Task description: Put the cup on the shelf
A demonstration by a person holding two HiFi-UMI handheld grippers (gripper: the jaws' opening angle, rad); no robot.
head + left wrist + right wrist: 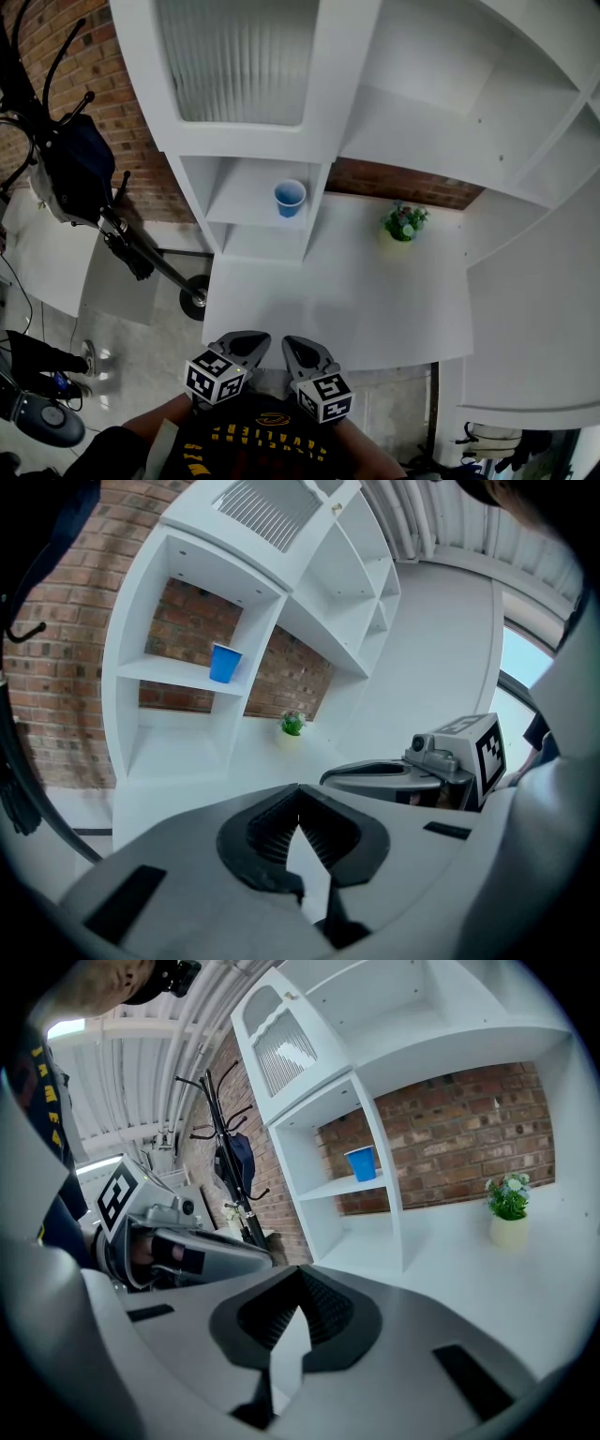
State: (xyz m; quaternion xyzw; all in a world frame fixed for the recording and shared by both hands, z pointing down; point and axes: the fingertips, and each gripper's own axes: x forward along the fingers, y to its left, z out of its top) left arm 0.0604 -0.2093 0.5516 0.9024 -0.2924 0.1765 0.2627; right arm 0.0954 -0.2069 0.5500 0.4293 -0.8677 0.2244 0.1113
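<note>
Left claw point(248, 343) and right claw point(296, 347) are held side by side at 6 o'clock in the head view, just apart, tips pointing toward 12 o'clock. Each claw's jaws meet tip to tip with nothing between them. Left forearm point(155, 424) enters from 7 o'clock, right forearm point(362, 446) from 5 o'clock.

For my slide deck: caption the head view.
Blue cup upright on the white shelf, potted plant on the counter; left gripper and right gripper shut, empty.
</note>
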